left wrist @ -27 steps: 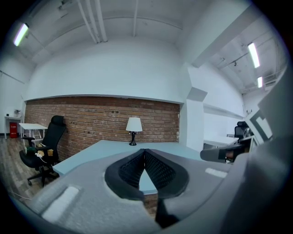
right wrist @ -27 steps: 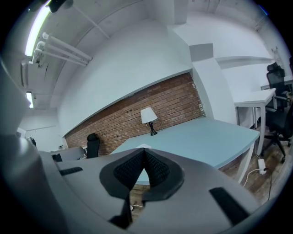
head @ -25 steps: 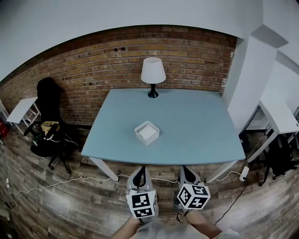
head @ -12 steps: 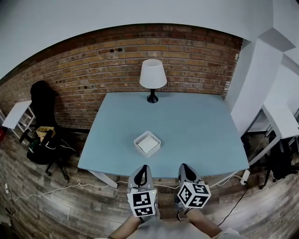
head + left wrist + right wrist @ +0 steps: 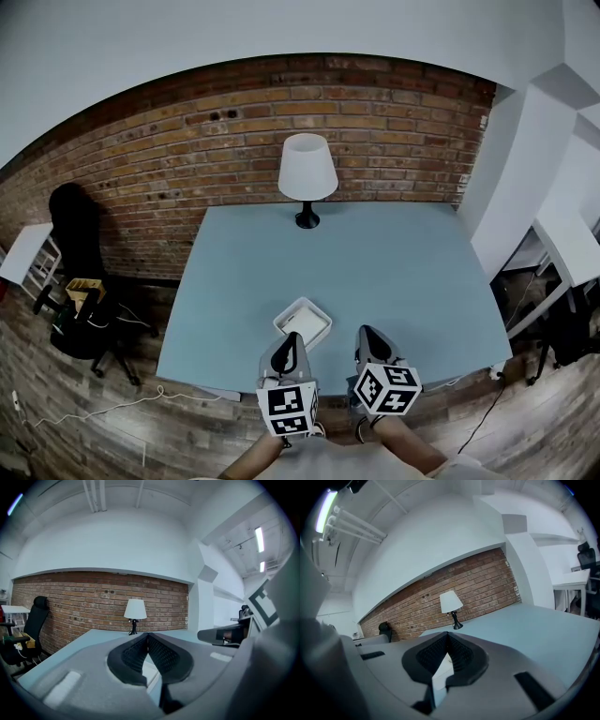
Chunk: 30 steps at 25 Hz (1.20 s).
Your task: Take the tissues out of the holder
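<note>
The white square tissue holder (image 5: 303,324) sits near the front edge of the light blue table (image 5: 394,272), with white tissues lying flat inside it. Both grippers hang side by side just in front of that table edge. My left gripper (image 5: 291,341) is shut and empty, its tip just below the holder's near corner. To its right, my right gripper (image 5: 367,334) is also shut and empty. In the left gripper view the pads (image 5: 148,635) meet, and a bit of the holder (image 5: 150,672) shows below them. In the right gripper view the right gripper (image 5: 448,636) has its pads together too.
A white-shaded lamp (image 5: 307,176) on a black base stands at the table's far edge, before a brick wall. A black office chair (image 5: 80,281) is on the floor at the left. White desks (image 5: 572,253) stand at the right. A cable (image 5: 112,403) lies on the wooden floor.
The view has closed in on the table. The holder now lies much nearer the gripper tips. Both grippers stay shut, side by side.
</note>
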Available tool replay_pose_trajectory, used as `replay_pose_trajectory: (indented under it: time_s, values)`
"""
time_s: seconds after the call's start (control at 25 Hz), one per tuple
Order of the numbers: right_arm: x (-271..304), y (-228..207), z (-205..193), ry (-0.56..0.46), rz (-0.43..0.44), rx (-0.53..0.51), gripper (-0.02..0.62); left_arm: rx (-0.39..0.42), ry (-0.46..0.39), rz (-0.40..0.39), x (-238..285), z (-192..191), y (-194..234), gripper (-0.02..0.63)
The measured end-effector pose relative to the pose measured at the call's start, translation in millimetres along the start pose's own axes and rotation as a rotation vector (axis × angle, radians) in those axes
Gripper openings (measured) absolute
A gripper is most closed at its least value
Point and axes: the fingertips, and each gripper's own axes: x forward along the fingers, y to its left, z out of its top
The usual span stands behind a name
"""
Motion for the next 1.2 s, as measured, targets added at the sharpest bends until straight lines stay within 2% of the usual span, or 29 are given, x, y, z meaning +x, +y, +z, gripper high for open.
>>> replay_pose_trajectory:
  time_s: [0.32,0.56,0.8,0.96,1.2]
  values:
    - [37.6,4.7,2.1,0.031,-0.018,-0.003,0.005,-0.039,0.012,-0.014,41.9,-0.7,21.6,0.009]
    - [45.0,-9.5,-9.5,0.085,-0.035,0.007,0.005,-0.092,0.061,-0.048,53.8,-19.7,12.5,0.009]
    - [52.5,-11.4,-19.5,0.120,-0.024,0.026,0.005,-0.102,0.126,-0.083,55.0,-41.3,2.3,0.009]
    - [55.7,-19.9,-22.2,0.129,-0.031,0.039,0.005,-0.112,0.156,-0.135,60.2,-50.2,-5.5,0.011]
    - [54.9,-34.1,-31.8,0.153,-0.049,0.062,0.005,-0.101,0.185,-0.141,66.4,-60.1,-1.2,0.011]
